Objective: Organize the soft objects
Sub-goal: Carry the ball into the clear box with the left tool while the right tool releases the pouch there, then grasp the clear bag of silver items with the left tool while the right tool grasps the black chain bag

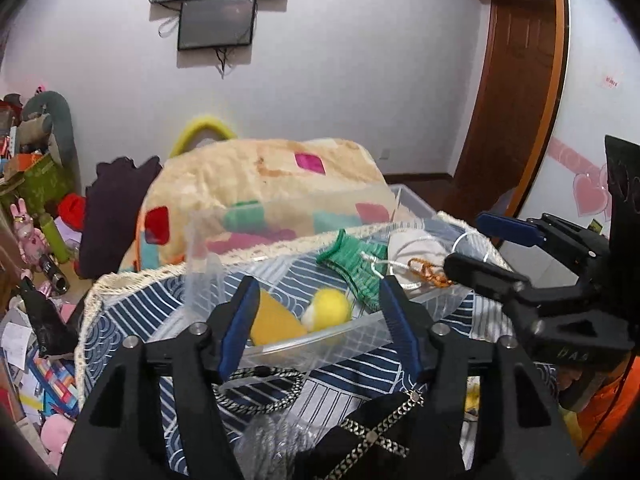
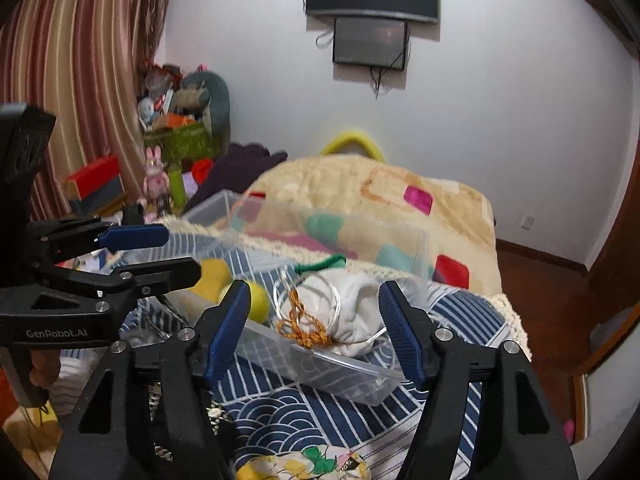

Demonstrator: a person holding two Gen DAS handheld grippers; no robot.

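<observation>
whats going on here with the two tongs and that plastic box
A person is sorting soft things with handheld tongs in each hand. Both the left tongs and the right tongs are open and empty, poised at the near edge of a clear plastic bin that sits on a blue patterned cloth. In the bin lie a yellow ball, a green knitted piece, a white cloth bundle and an orange cord. Nothing is gripped.

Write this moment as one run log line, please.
left tongs: open, empty | right tongs: open, empty | clear plastic bin: on blue patterned cloth, holds soft items
</observation>
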